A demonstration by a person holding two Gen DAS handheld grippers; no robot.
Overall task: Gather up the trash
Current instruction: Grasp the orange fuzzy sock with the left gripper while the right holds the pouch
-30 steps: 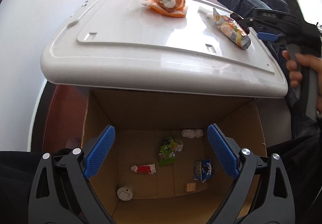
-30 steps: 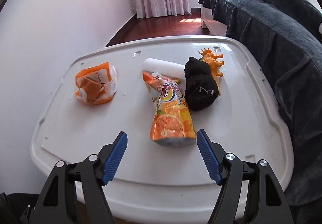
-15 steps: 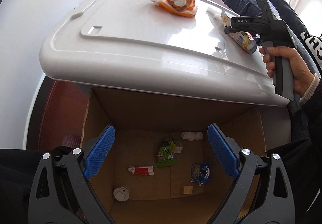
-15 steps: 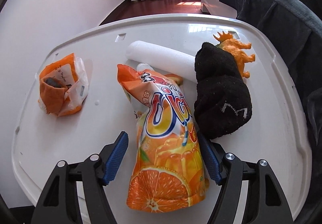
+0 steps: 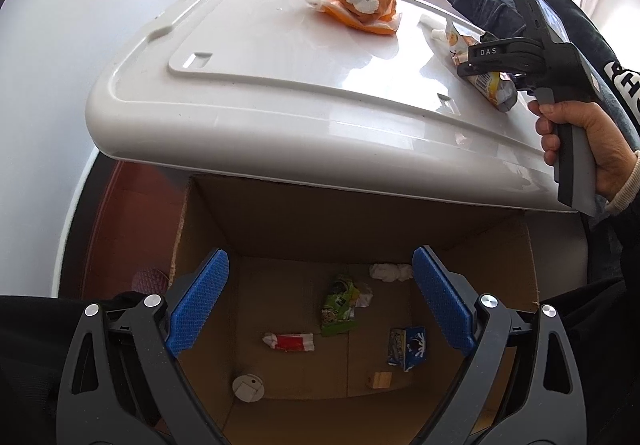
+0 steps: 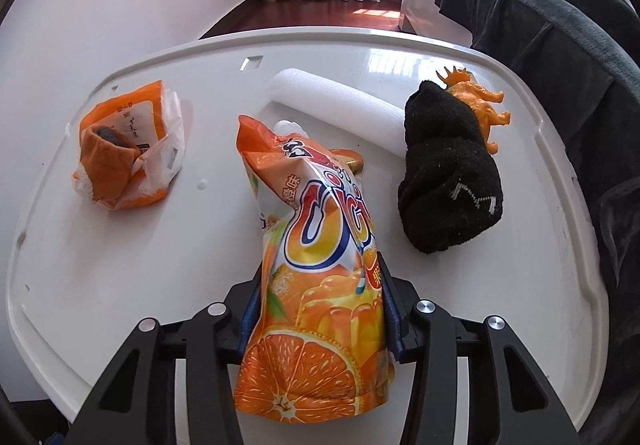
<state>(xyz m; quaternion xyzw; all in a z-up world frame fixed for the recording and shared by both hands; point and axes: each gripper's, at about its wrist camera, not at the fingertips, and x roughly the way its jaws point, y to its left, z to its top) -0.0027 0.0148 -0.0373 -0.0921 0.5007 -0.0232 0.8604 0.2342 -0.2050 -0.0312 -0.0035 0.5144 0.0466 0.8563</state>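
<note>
An orange jelly pouch [image 6: 320, 245] lies on the white plastic lid [image 6: 100, 265]. My right gripper [image 6: 320, 285] straddles its lower half; the jaws are closing and both blue pads press its sides. In the left wrist view that gripper [image 5: 492, 61] sits over the pouch [image 5: 486, 83] near the lid's right edge. A crumpled orange wrapper [image 6: 124, 161] lies at the lid's left. My left gripper [image 5: 320, 265] hangs open with nothing in it above the cardboard box [image 5: 280, 221], which holds a green wrapper [image 5: 338, 305], a red-white wrapper [image 5: 290, 341] and a blue packet [image 5: 406, 345].
A black sock [image 6: 448, 173], an orange toy dinosaur [image 6: 482, 109] and a white foam roll [image 6: 332, 109] lie right of the pouch. A dark blanket [image 6: 540, 25] borders the lid on the right, a white wall on the left. A hand [image 5: 580, 137] holds the right gripper.
My right gripper came forward and down over the orange pouch, and its jaws went from wide open to pressing on it. The left gripper stayed open over the box.
</note>
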